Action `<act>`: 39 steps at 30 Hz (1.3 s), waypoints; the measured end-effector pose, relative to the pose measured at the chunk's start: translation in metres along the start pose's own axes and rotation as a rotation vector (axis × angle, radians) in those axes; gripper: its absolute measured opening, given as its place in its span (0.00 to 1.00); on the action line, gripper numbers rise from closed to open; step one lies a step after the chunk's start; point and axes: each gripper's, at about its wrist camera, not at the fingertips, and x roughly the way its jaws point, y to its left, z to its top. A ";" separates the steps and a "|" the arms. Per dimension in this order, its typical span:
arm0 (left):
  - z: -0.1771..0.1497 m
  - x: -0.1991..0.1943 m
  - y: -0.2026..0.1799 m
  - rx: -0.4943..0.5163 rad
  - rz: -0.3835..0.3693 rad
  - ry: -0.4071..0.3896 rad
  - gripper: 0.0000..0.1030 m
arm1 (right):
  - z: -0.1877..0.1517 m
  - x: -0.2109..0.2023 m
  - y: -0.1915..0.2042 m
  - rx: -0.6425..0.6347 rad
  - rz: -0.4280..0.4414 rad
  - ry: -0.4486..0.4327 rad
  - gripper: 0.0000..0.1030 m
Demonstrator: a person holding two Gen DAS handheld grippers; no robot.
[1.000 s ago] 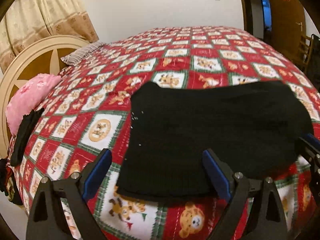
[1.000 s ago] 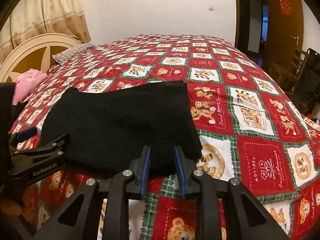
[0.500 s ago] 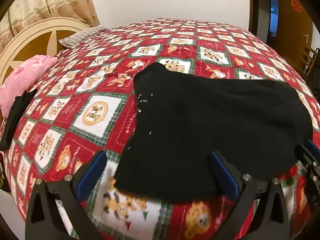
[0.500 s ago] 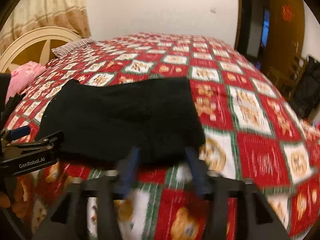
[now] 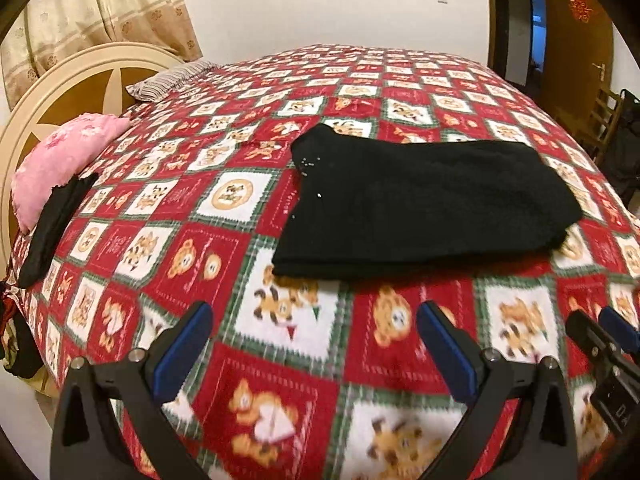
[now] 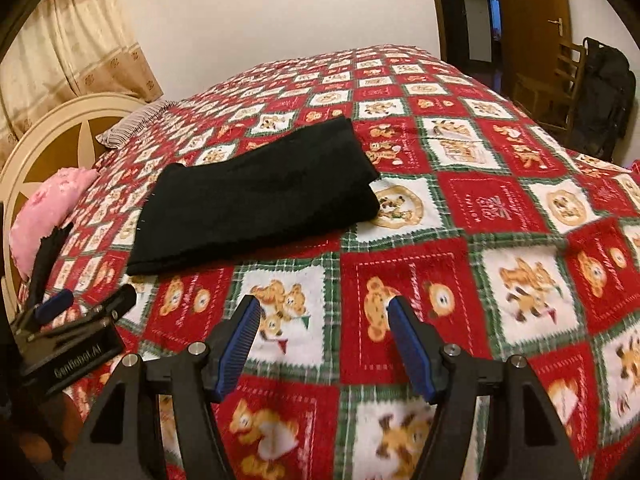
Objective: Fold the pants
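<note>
The black pants [image 5: 416, 204] lie folded into a flat rectangle on the red patterned bedspread [image 5: 280, 360]; they also show in the right wrist view [image 6: 252, 196]. My left gripper [image 5: 316, 344] is open and empty, held back from the near edge of the pants. My right gripper [image 6: 324, 336] is open and empty, also short of the pants. The right gripper shows at the right edge of the left wrist view [image 5: 608, 344], and the left gripper at the left edge of the right wrist view [image 6: 72, 320].
A pink pillow [image 5: 60, 160] with a dark garment [image 5: 52, 224] beside it lies by the cream headboard [image 5: 52, 88]. A striped pillow [image 5: 172, 80] is at the far left. A wooden chair [image 6: 552, 80] and a door stand to the right.
Both grippers have pulled back from the pants toward the near bed edge. The right gripper went from nearly shut to open. The pants stay folded on the bed.
</note>
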 end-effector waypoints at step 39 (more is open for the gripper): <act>-0.019 -0.127 0.003 0.034 0.002 -0.256 1.00 | -0.011 -0.159 0.029 -0.053 -0.055 -0.419 0.67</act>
